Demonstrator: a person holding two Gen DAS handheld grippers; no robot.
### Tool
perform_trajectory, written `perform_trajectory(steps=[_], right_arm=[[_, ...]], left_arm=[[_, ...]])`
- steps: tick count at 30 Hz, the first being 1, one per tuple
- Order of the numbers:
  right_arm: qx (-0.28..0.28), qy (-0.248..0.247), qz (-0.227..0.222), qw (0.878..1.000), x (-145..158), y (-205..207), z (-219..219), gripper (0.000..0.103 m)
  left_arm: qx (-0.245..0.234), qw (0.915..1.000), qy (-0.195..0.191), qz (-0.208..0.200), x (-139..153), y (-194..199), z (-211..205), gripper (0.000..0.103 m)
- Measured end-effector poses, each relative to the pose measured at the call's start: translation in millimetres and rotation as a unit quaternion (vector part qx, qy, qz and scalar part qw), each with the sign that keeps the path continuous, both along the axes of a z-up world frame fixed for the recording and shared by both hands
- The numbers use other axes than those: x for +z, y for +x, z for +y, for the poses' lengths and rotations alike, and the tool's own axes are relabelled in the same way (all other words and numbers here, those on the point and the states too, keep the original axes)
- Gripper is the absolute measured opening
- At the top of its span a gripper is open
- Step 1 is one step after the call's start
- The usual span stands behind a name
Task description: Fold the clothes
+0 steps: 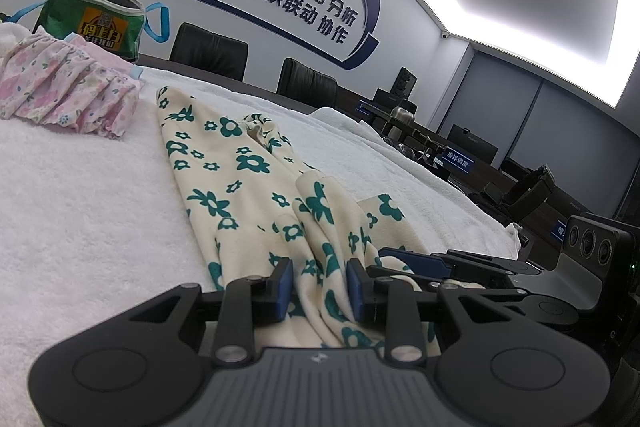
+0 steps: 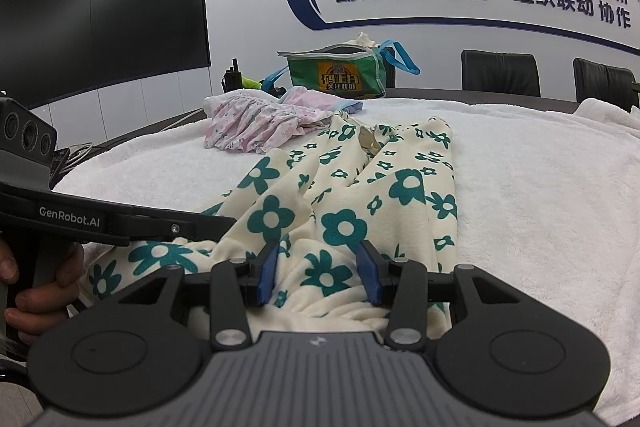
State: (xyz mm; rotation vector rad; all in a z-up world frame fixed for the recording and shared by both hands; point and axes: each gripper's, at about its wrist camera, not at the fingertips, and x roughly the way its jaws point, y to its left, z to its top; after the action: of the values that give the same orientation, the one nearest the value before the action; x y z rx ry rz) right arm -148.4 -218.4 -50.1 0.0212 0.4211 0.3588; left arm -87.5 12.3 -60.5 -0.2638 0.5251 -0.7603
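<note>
— Cream cloth with green flowers, that's the garment [image 2: 352,187] they're working on. It lies rumpled down the middle of the white towel [image 2: 540,187] that covers the table, stretching away from both tools toward the far wall.

— And the grippers?

— Right gripper [image 2: 320,269] sits low at the near hem, blue pads spread apart, cloth lying in the gap between them but not pinched. Left gripper [image 1: 319,289] is the same story: jaws parted, a raised fold of the flowered fabric standing between the pads, neither pad pressing on it that I can see.

— They're close together?

— Side by side at the near edge. From the right camera you can see the left tool's dark finger reaching across the hem, and a hand [image 2: 36,291] wrapped round its grip.

— What else is on the table?

— Pink floral garment [image 1: 68,87], bunched in a heap, just beyond the far end of the green-flowered one. Behind that, a green bag [image 2: 340,73] with blue handles [image 2: 404,57], something pale poking out the top.

— And past the table?

— Black chairs [image 2: 498,73] along the far side, blue lettering on the white wall [image 2: 260,7], a big dark screen [image 2: 100,7] to the left.
</note>
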Motion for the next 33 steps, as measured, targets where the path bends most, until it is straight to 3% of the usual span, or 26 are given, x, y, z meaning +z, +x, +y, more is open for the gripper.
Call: perform_trajectory(steps=[8, 17, 19, 20, 21, 24, 27, 28, 30, 33], right_arm=[[0.001, 0.003, 0.000, 1.000, 1.1, 0.6, -1.5, 0.042], [0.010, 0.040, 0.023, 0.999, 14.5, 6.3, -14.0, 0.043], [0.013, 0.048, 0.029, 0.998, 17.4, 7.6, -16.8, 0.051], [0.014, 0.052, 0.031, 0.998, 18.9, 8.2, -18.2, 0.056], [0.013, 0.052, 0.026, 0.998, 23.0, 6.9, -20.7, 0.067], [0.005, 0.040, -0.013, 0.999, 43.7, -3.5, -31.6, 0.070], [0.039, 0.000, -0.027, 0.999, 53.5, -17.4, -35.5, 0.064], [0.056, -0.014, -0.027, 0.998, 52.2, -22.0, -35.2, 0.058], [0.090, -0.040, -0.024, 0.995, 49.0, -30.4, -34.6, 0.056], [0.135, -0.071, -0.019, 0.988, 44.0, -37.6, -32.5, 0.057]], left_arm=[[0.000, 1.0000, 0.001, -0.001, -0.1, -0.2, -0.2, 0.027], [-0.001, 1.0000, -0.001, 0.008, 2.5, 0.5, 2.5, 0.028], [-0.003, 0.9998, -0.003, 0.021, 7.6, 0.7, 7.2, 0.037], [0.001, 0.9999, -0.006, 0.009, 14.1, -3.7, 13.7, 0.052], [0.005, 0.9999, -0.009, -0.002, 20.5, -8.1, 20.3, 0.064], [-0.025, 0.9991, 0.014, -0.033, 33.8, -18.6, 33.5, 0.066], [-0.054, 0.9958, 0.036, -0.064, 46.9, -29.2, 46.6, 0.066], [-0.082, 0.9925, 0.054, -0.074, 46.7, -32.9, 43.5, 0.066], [-0.125, 0.9831, 0.092, -0.097, 45.4, -41.2, 34.4, 0.067], [-0.139, 0.9737, 0.157, -0.089, 36.0, -43.1, 10.9, 0.068]])
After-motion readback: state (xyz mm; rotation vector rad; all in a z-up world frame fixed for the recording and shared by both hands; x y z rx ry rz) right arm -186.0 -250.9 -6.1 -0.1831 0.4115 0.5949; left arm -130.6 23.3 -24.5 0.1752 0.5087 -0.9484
